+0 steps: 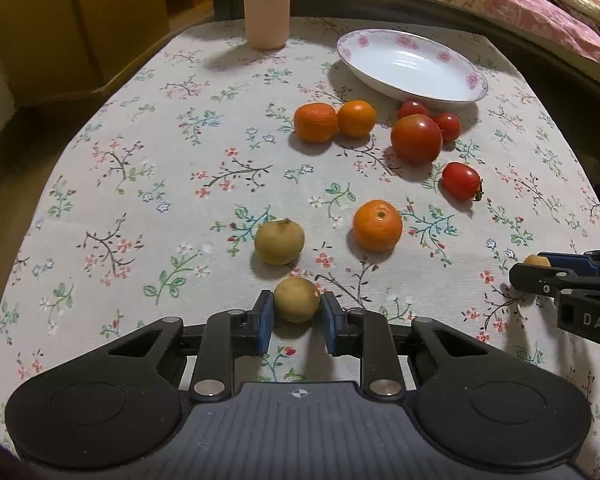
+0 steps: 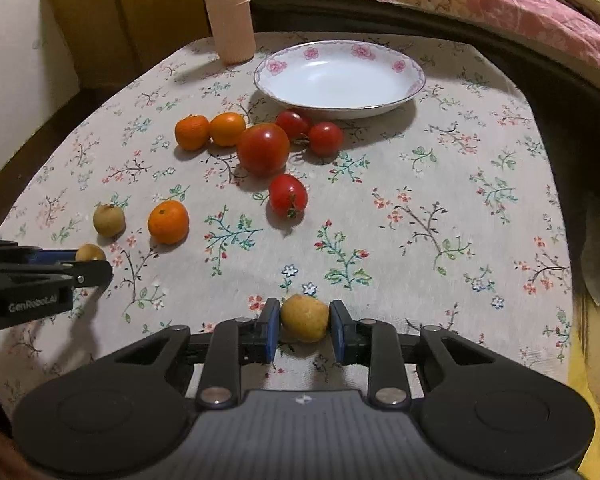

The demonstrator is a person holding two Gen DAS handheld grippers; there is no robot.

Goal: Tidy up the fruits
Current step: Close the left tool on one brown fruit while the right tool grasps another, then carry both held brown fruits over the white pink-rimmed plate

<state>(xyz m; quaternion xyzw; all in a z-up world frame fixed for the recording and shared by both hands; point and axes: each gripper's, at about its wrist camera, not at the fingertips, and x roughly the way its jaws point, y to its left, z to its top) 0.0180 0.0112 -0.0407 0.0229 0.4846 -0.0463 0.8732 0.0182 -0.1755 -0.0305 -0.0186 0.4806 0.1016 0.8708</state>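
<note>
Each hand-held gripper pinches a longan: left hand-held gripper (image 1: 297, 312) on the left longan (image 1: 297, 300), right hand-held gripper (image 2: 305, 326) on the right longan (image 2: 304, 318), both low over the worktop (image 2: 460, 240). The plate (image 2: 414, 80) at 12 o'clock holds nothing; oranges (image 1: 377, 225), tomatoes (image 1: 416, 139) and one more longan (image 1: 279, 241) lie loose, so sorting seems barely begun.

Glossy ceramic plate (image 1: 412, 65) on matt floral cloth tablecloth (image 1: 140, 184).

Table under floral cloth (image 1: 148, 184) carries a white rose-rimmed dish (image 1: 410, 65), a pale cylinder (image 1: 265, 4), three oranges (image 1: 377, 225), four tomatoes (image 1: 416, 139), and yellowish round fruits (image 1: 279, 242) near the front.
</note>
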